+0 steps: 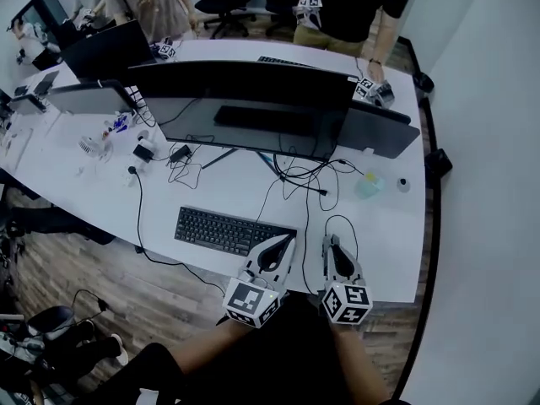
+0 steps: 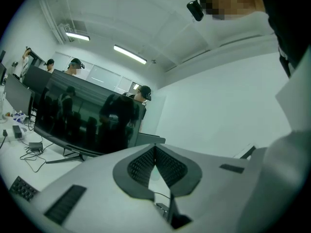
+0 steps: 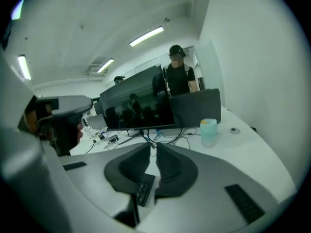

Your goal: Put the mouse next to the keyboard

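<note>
The black keyboard (image 1: 221,229) lies on the white desk (image 1: 84,188) near its front edge. My left gripper (image 1: 287,240) hovers at the keyboard's right end with its tips together and nothing in them. My right gripper (image 1: 330,242) hangs just right of it, over the desk's front edge. Its jaws stand a narrow slit apart with nothing between them (image 3: 154,145). A bit of the keyboard (image 3: 143,188) shows through that slit. No mouse shows plainly in any view. A thin black cable (image 1: 342,219) loops on the desk just beyond the right gripper's tips.
A wide dark monitor (image 1: 245,108) stands behind the keyboard, with tangled cables (image 1: 295,175) under it. A pale cup (image 1: 369,184) and a small round puck (image 1: 403,184) sit at the right. People stand at the desk's far side. Wooden floor lies below the front edge.
</note>
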### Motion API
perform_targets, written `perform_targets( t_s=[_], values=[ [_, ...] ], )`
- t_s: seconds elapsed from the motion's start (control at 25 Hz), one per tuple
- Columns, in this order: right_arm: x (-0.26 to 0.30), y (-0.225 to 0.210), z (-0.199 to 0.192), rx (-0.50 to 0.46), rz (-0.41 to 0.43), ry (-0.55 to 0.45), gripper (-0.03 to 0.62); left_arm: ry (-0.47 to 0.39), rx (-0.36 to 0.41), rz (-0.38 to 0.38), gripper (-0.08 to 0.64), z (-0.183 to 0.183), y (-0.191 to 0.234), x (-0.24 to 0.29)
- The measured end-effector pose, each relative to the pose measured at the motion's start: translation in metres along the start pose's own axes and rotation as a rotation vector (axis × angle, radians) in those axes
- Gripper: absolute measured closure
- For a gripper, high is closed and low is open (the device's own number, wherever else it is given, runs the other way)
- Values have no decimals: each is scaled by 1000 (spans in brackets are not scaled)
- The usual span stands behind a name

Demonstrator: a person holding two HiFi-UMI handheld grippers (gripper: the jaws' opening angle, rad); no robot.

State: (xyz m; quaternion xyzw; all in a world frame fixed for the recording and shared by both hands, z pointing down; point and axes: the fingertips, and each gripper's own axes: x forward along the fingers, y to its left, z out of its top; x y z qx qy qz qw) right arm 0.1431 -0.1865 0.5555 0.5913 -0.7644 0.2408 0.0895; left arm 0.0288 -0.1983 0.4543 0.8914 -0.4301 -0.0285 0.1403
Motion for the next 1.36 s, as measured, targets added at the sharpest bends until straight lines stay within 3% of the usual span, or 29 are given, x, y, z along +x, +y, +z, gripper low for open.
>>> perform_targets(
  t_s=[0.04,0.12,0.68,1.2,1.36],
  values=[
    [-8,8,10,-18,8,-29,559,-3,0,-6,555,2,-2,-2],
    [-24,19,29,-39,11,-85,572,-7,0,-22,555,6,-7,-5],
    [-79,74,105,-170,-41,-316,574,-66,128,-131,555,30,-37,-11],
    [-77,101,106,-222,14,-339,574,-54,138,-121,555,26,-31,-16],
    [-81,102,112,-262,10,-356,574,-69,189,-152,555,28,-42,-13]
  ],
)
